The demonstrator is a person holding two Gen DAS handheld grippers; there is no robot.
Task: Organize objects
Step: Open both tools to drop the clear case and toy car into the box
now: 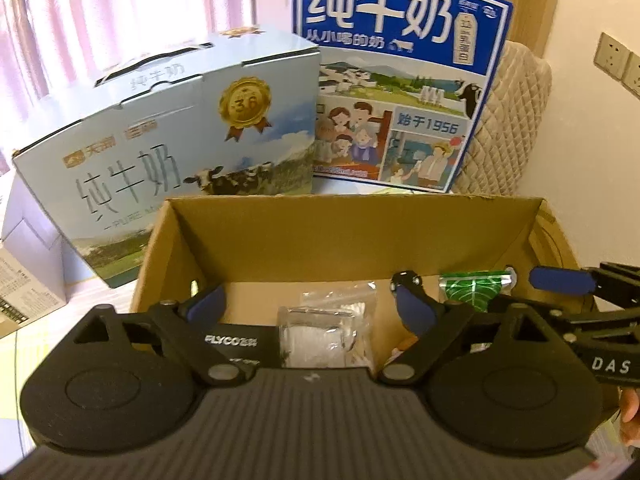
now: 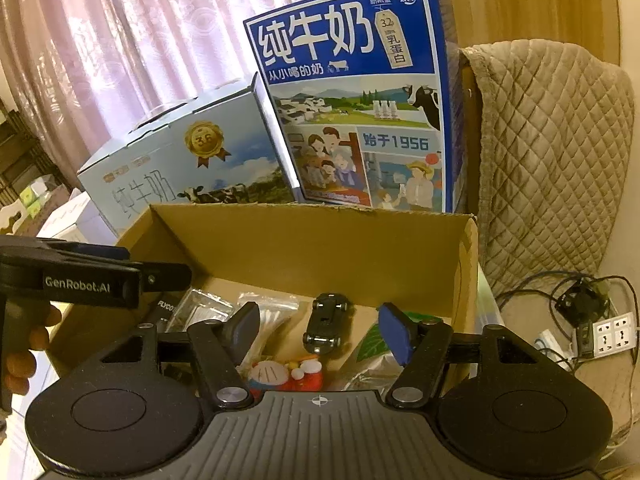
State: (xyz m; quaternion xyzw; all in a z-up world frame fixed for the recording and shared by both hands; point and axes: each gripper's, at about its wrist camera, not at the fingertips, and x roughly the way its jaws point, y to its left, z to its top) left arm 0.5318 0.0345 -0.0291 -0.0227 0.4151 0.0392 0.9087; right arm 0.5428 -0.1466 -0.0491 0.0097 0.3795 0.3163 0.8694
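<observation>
An open cardboard box (image 1: 352,232) (image 2: 320,236) holds small items. My left gripper (image 1: 310,304) is open and empty over its near left part, above a clear plastic packet (image 1: 320,332) and a black FLYCO box (image 1: 232,342). A green leaf-print pack (image 1: 472,286) lies at the box's right. My right gripper (image 2: 320,330) is open and empty over the box, above a black toy car (image 2: 324,322), a red and white toy (image 2: 288,374), cotton swabs (image 2: 268,320) and the green pack (image 2: 372,344). The right gripper also shows in the left wrist view (image 1: 560,280), and the left gripper in the right wrist view (image 2: 160,276).
Two milk cartons stand behind the box: a pale blue one (image 1: 168,148) (image 2: 188,164) and a dark blue one (image 1: 400,80) (image 2: 360,100). A quilted beige cover (image 2: 552,152) drapes a chair at right. A power strip and cables (image 2: 600,332) lie on the floor. Pink curtains hang behind.
</observation>
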